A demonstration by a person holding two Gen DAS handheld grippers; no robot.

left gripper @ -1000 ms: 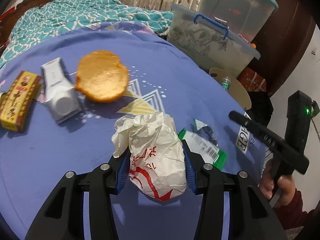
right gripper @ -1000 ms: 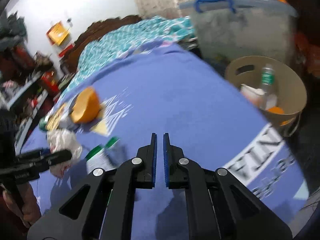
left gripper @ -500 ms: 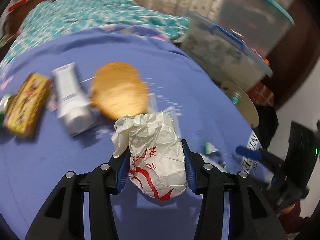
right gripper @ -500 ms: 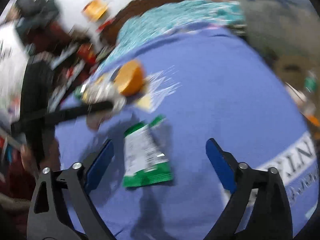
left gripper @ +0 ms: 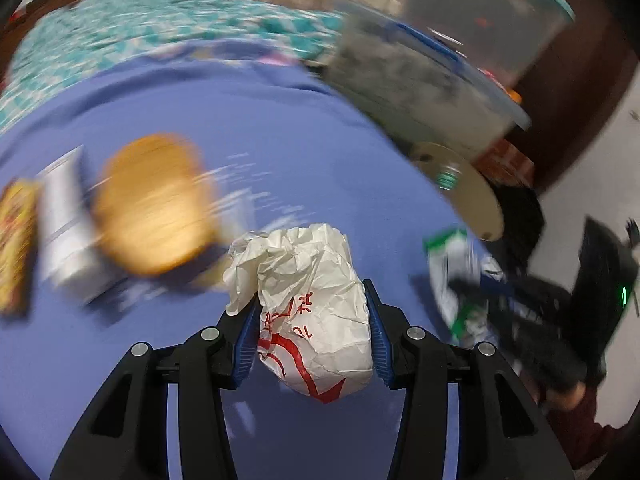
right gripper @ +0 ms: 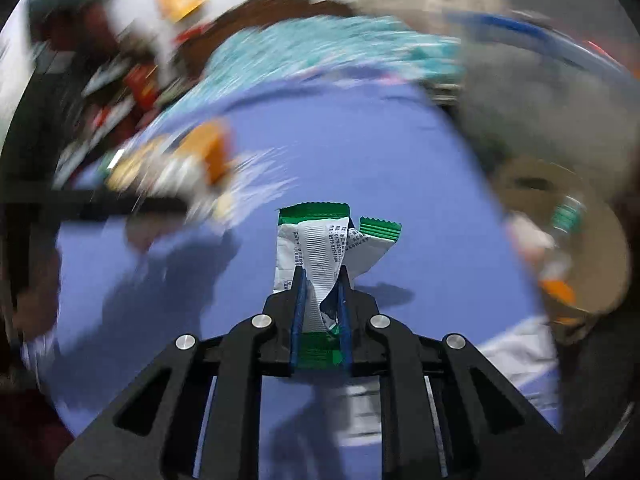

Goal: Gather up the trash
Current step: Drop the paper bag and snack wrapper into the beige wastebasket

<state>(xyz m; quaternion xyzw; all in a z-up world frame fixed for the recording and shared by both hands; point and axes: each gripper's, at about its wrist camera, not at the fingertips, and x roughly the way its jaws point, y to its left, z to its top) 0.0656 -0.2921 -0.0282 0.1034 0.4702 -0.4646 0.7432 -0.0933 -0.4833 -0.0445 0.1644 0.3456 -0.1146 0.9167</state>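
The left claw (left gripper: 311, 334) hugs a crumpled white paper wrapper (left gripper: 310, 312). The right claw (right gripper: 321, 282) is closing on a green-and-white plastic wrapper (right gripper: 320, 248). Next, both probably go into the tan round basket (right gripper: 600, 216).

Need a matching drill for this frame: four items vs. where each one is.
Items:
1. crumpled paper bag
2. green wrapper
3. plastic bottle
4. orange bun

Places:
A. inside the tan basket
B. lying on the purple cloth
C. between the left gripper fingers
D. between the right gripper fingers, which are closing

Pairs: 1-C, 2-D, 3-A, 4-B
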